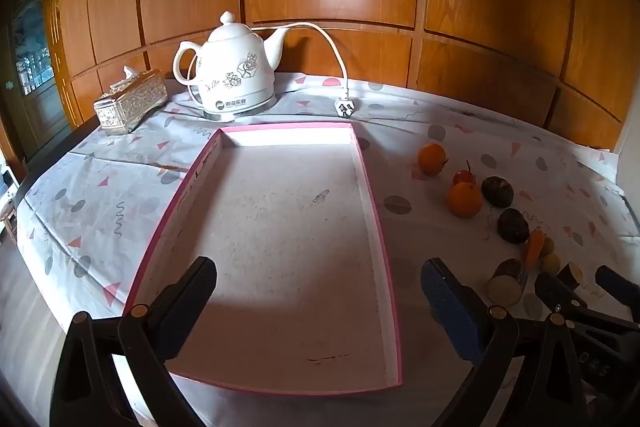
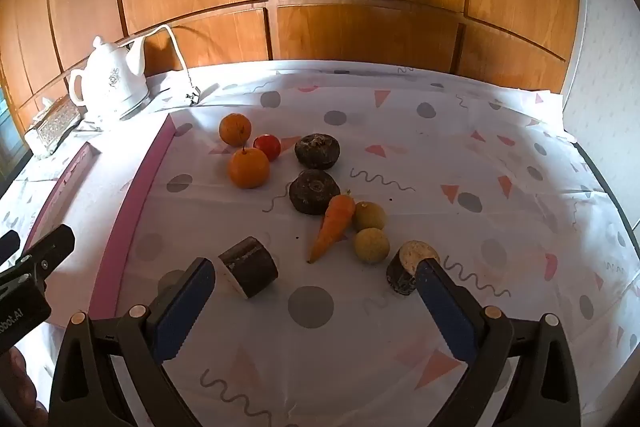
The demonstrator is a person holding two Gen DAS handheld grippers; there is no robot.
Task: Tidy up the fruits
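Observation:
A pink-rimmed shallow box (image 1: pixel 376 227) lies open and empty on the table; its edge shows in the right wrist view (image 2: pixel 132 203). To its right lie two oranges (image 2: pixel 248 167) (image 2: pixel 235 129), a small red fruit (image 2: pixel 268 146), two dark round fruits (image 2: pixel 317 150) (image 2: pixel 314 191), a carrot (image 2: pixel 334 225), two yellow-green fruits (image 2: pixel 372 245) (image 2: pixel 370 215) and two cut dark stubs (image 2: pixel 250 267) (image 2: pixel 404 267). My left gripper (image 1: pixel 318 287) is open above the box's near end. My right gripper (image 2: pixel 316 281) is open and empty, low over the cloth between the two stubs.
A white electric kettle (image 1: pixel 234 75) with its cord and plug (image 1: pixel 344 107) stands at the back of the table. A silver tissue box (image 1: pixel 130 103) sits at the back left. A wood-panelled wall runs behind. The table has a patterned cloth (image 2: pixel 480 155).

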